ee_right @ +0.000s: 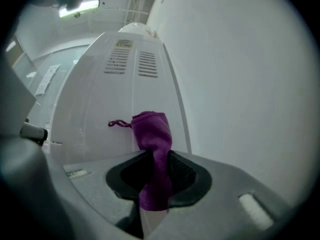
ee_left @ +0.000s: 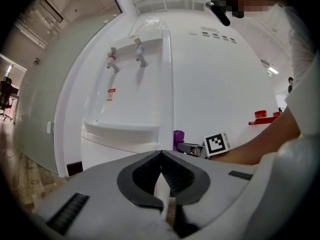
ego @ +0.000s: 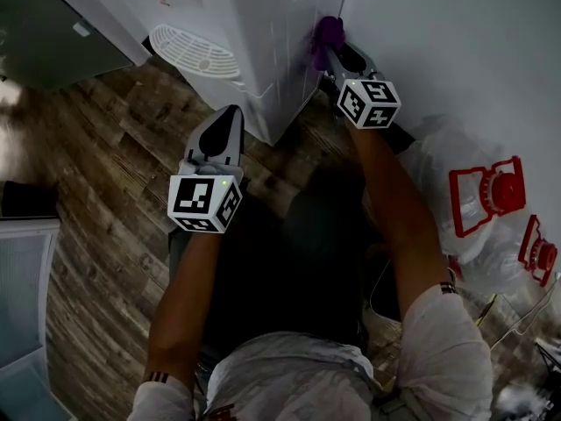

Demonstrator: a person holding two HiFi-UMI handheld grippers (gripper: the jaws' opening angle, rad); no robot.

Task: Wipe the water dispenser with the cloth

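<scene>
The white water dispenser stands on the wooden floor against a white wall; its two taps and drip tray face me in the left gripper view. My right gripper is shut on a purple cloth and presses it against the dispenser's side panel, below the vent slots. The same cloth shows purple at the dispenser's right side in the head view. My left gripper is shut with nothing in it, held low in front of the dispenser's corner.
A round white grille lies at the dispenser's base. Clear water bottles with red handles lie on the floor at the right. A white wall runs close behind the right gripper. A glass partition stands at the left.
</scene>
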